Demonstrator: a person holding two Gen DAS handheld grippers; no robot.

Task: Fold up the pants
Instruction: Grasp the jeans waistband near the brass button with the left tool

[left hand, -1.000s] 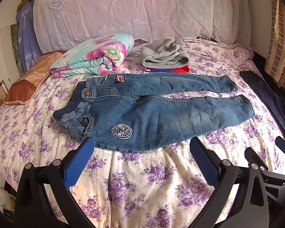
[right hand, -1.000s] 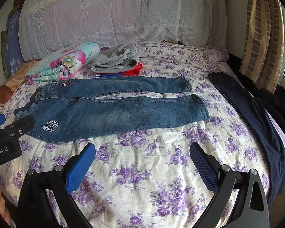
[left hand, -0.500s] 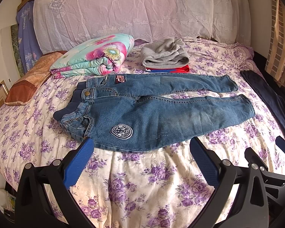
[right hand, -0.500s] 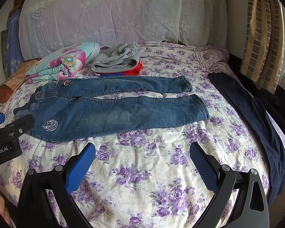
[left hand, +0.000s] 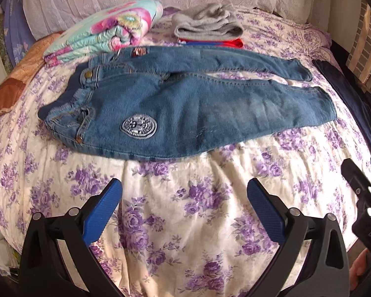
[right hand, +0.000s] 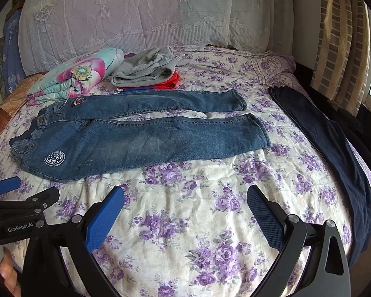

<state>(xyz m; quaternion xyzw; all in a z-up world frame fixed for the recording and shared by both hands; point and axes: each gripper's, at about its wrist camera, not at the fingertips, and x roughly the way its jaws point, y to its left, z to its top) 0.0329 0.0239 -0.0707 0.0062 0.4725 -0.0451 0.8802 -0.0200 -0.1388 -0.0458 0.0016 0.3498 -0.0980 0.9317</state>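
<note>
Bare floral bedspread (right hand: 185, 222) lies open before the jeans (right hand: 141, 138); folded clothes (right hand: 146, 71) and dark trousers (right hand: 334, 148) flank them.

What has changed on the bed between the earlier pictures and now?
The left gripper has moved closer to the jeans, which look larger and blurred in its view. The right gripper stays where it was. Both remain open and empty; nothing was gripped. The jeans still lie flat, unfolded.
</note>
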